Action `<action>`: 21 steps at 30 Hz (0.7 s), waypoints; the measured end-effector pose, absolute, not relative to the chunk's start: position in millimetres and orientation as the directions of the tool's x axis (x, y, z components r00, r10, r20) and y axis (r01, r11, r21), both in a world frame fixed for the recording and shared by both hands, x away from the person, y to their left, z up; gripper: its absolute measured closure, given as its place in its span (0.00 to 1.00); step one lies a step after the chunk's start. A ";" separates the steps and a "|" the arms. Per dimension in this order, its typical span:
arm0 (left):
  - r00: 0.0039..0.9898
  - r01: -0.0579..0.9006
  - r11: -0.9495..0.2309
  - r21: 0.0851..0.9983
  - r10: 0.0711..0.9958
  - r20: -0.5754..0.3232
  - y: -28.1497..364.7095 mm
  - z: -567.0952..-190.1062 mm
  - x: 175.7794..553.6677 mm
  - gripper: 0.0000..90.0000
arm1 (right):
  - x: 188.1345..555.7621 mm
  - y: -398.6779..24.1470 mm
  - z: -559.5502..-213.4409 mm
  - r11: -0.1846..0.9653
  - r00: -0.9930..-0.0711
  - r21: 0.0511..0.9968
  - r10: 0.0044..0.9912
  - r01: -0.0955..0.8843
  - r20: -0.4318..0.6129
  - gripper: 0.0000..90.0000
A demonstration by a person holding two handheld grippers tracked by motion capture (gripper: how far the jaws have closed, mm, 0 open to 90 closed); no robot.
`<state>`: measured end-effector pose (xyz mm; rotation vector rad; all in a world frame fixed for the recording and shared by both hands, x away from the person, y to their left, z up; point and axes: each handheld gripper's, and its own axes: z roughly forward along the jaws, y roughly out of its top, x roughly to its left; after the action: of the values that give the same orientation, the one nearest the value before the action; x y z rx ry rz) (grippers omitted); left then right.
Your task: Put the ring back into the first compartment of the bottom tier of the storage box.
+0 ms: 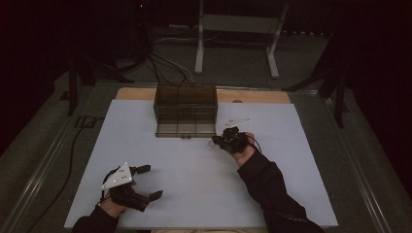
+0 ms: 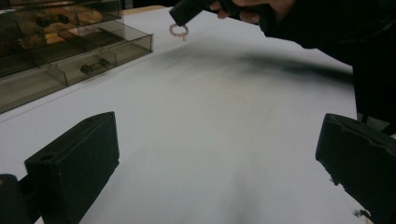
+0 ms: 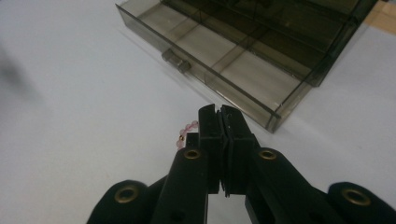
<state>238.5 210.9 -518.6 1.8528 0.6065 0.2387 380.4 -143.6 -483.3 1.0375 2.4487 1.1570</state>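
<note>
Left hand-held gripper jaws wide, empty — right hand-held gripper clamped on pink bead bracelet beside smoky drawer box

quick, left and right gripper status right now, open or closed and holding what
Left gripper: open, holding nothing, jaws spread wide.
Right gripper: closed on the pink bead bracelet, near the smoky plastic drawer box.

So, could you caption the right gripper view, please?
Right gripper shut on pink bead bracelet beside open drawer.
</note>
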 end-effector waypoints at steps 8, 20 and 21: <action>0.848 0.290 -0.247 0.924 0.515 -0.128 211.1 -518.4 238.6 0.01 | 383.2 -134.9 -477.2 0.432 -0.726 0.758 0.683 0.488 0.078 0.98; 0.848 0.288 -0.250 0.925 0.514 -0.126 211.2 -518.2 238.3 0.01 | 389.2 -122.4 -467.8 0.426 -0.733 0.769 0.675 0.477 0.081 0.98; 0.848 0.288 -0.253 0.924 0.515 -0.123 211.3 -518.4 238.4 0.01 | 389.7 -121.4 -466.8 0.427 -0.735 0.770 0.674 0.475 0.079 0.98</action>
<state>238.4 211.3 -518.4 1.8539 0.6041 0.2424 389.7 -121.4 -466.8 1.0028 2.4409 1.1982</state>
